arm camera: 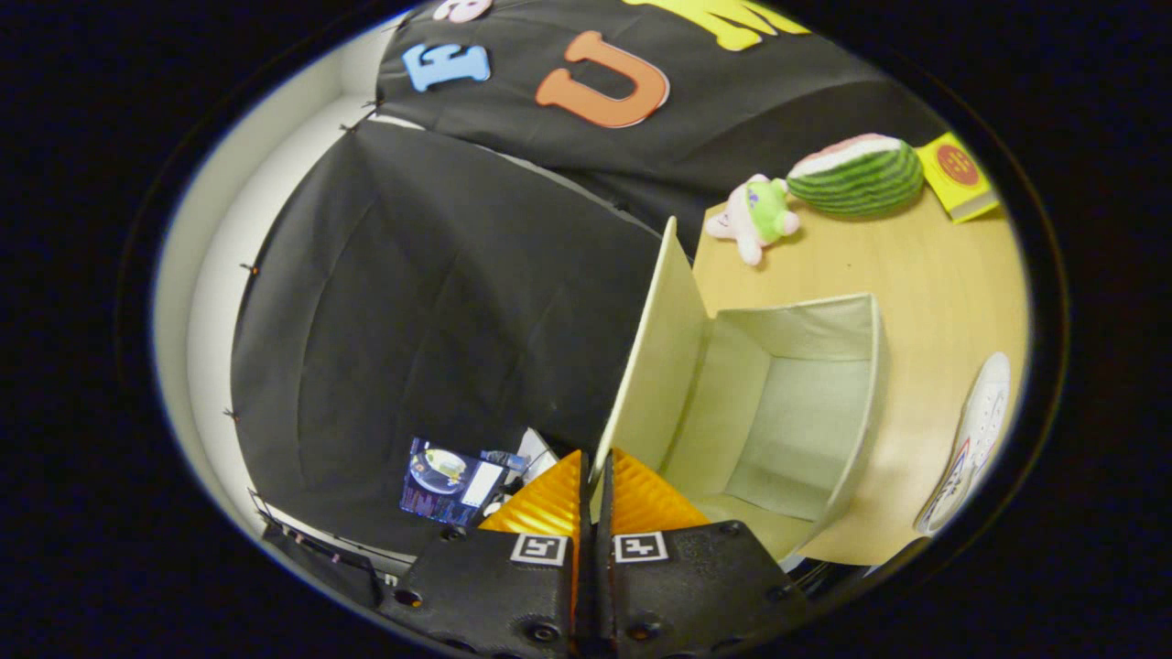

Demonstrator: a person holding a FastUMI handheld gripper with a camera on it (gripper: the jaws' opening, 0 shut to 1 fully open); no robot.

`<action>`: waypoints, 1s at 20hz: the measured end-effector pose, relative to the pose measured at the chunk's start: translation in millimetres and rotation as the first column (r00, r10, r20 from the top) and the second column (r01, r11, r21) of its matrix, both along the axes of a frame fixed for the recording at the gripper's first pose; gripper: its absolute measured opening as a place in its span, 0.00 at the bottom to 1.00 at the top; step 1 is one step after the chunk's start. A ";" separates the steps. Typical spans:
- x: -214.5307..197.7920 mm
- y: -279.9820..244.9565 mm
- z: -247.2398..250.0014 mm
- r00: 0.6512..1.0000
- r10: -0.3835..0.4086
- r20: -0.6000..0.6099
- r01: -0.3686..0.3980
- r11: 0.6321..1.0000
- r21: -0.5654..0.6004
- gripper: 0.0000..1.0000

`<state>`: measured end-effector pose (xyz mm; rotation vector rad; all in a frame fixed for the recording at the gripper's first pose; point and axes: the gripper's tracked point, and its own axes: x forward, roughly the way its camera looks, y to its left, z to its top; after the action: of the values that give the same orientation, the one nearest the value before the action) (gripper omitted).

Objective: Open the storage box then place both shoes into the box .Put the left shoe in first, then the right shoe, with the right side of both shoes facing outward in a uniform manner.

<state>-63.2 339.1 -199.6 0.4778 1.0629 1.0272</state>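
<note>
Fingers point(593, 476) pinch the lid point(652, 357), which stands upright beside your storage box point(806, 403), box open, hollow bare; white shoe point(975, 448) on worktop point(925, 275) past its far wall.

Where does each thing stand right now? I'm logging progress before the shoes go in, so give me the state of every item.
Gripper: shut on the lid's edge.
Lid: swung up, standing open.
Storage box: open, nothing inside.
White shoe: lying on the table beside the box, not yet packed.
Plush toy: lying on the table beyond the box.
Watermelon toy: resting next to the plush.
Yellow book: lying flat, closed.
</note>
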 end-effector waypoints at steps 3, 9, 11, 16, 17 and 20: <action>-13.9 39.6 6.5 0.993 0.070 0.093 -0.065 0.996 -0.055 0.06; -17.1 69.4 15.2 0.955 0.122 0.272 -0.089 0.988 -0.129 0.48; -10.2 65.7 15.9 0.944 0.103 0.313 -0.057 0.987 -0.152 0.70; 25.7 19.5 23.7 0.885 0.027 0.464 0.077 0.976 -0.205 0.89; 33.1 3.9 26.5 0.861 0.015 0.508 0.116 0.968 -0.224 0.91; 53.7 -43.4 37.6 0.804 -0.031 0.594 0.220 0.943 -0.248 0.93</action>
<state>-9.5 295.6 -162.0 -0.0370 0.6012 0.7892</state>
